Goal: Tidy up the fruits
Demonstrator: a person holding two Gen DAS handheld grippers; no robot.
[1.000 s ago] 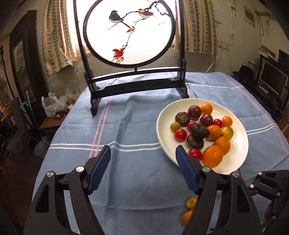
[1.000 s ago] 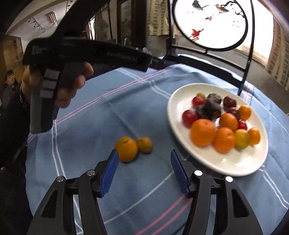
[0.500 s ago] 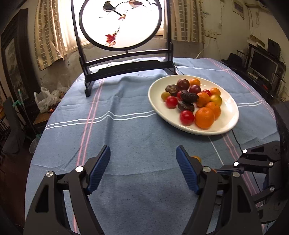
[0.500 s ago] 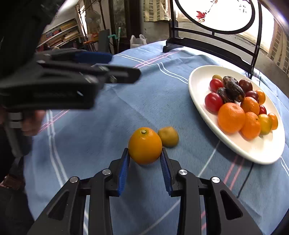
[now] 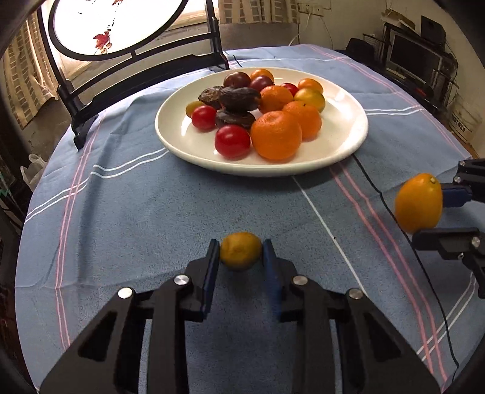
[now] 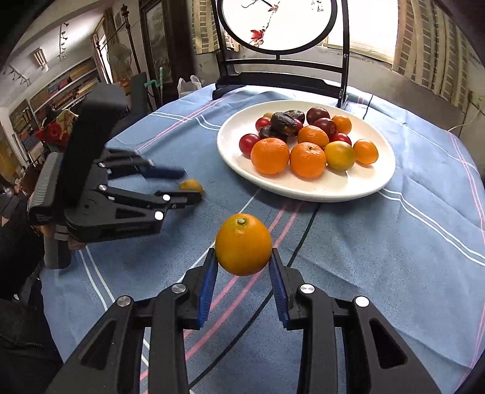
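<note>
L gripper was closed down on the small yellowish fruit, pads touching both sides, fruit low at the blue tablecloth; couldn't tell if it was lifted or on the cloth. R gripper was clamped on the orange, stem end up, held clear above the cloth, near side of the white plate. Plate sat mid-table w/ oranges, red tomatoes, dark dates and plums piled on it. Round bird screen stood behind the plate. Both held fruits were off the plate, apart from each other.
</note>
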